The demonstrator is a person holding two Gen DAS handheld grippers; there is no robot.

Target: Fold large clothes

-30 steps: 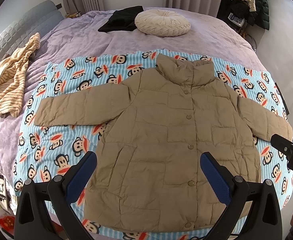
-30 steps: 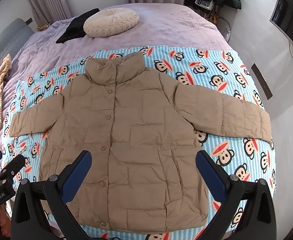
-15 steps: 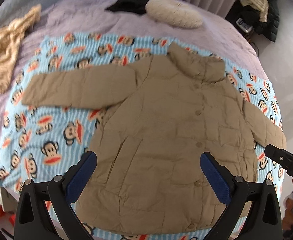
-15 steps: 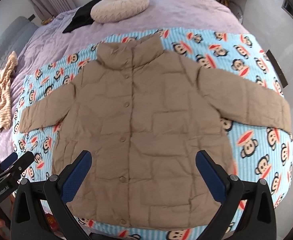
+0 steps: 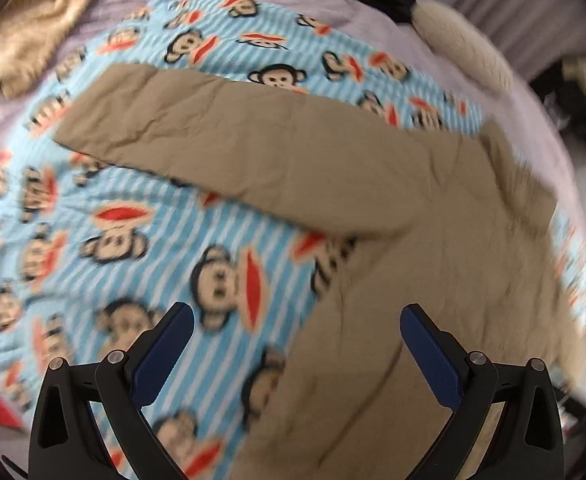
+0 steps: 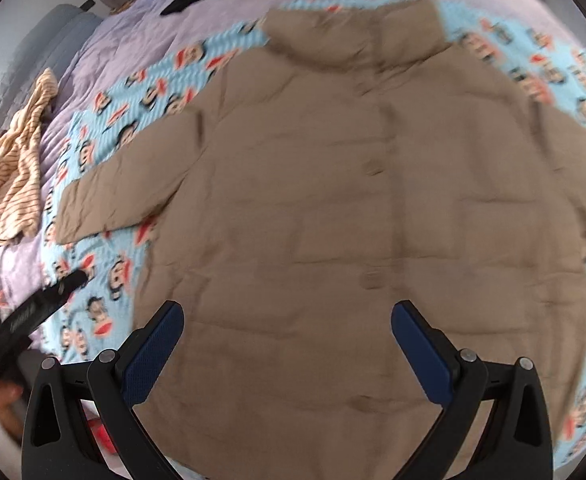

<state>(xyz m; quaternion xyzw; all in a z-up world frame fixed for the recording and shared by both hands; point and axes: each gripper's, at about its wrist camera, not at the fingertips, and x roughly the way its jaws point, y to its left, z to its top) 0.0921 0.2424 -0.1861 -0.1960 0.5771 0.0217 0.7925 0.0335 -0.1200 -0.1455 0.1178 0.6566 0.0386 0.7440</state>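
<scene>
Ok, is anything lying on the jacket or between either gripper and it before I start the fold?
Nothing visible does. The tan jacket lies flat on the monkey blanket, nothing on top. The left gripper and the right gripper are open above it. The striped garment lies well aside.

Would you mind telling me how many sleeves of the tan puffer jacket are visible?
2: the left sleeve lies outstretched on the monkey-print blanket; the right sleeve runs past the frame edge.

Tan jacket (image 6: 333, 220), blue-striped monkey-print blanket (image 5: 93, 260) — lilac bedspread (image 6: 253, 4), cream-striped garment (image 6: 17, 176)
</scene>
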